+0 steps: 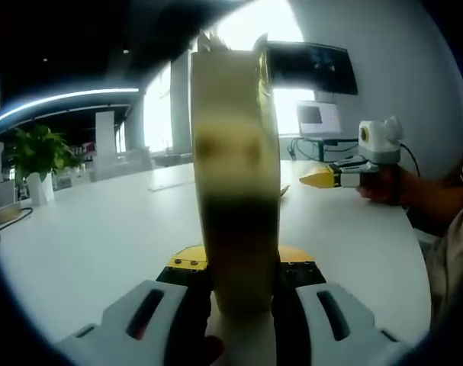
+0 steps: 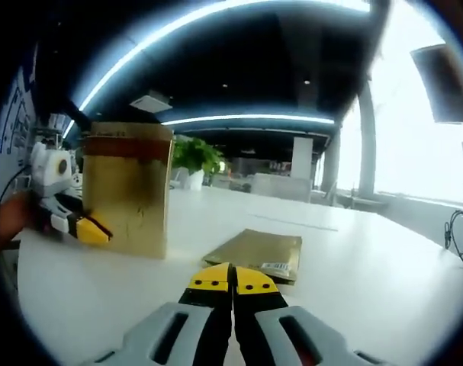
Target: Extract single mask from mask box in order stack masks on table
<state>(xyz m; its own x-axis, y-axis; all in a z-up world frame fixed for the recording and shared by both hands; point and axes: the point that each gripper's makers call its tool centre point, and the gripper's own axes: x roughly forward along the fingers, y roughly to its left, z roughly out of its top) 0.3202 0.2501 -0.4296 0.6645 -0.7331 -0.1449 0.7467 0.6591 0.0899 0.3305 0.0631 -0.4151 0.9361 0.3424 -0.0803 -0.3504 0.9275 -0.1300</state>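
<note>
Mask box [image 2: 128, 188] stands upright on the white table [image 2: 368, 282], clamped edge-on by the left gripper [image 1: 239, 293] (its near face blurred), long axis vertical, while the right gripper [image 2: 233, 284], jaws closed and empty, faces a flat gold mask packet [image 2: 255, 254] just beyond.

Mask box [image 1: 235, 175] close and blurred, its printing unreadable, its lower end hidden between the jaws, flat gold packet [image 2: 258, 254] label too small to read, monitor [image 2: 445, 72] cut off at the edge
</note>
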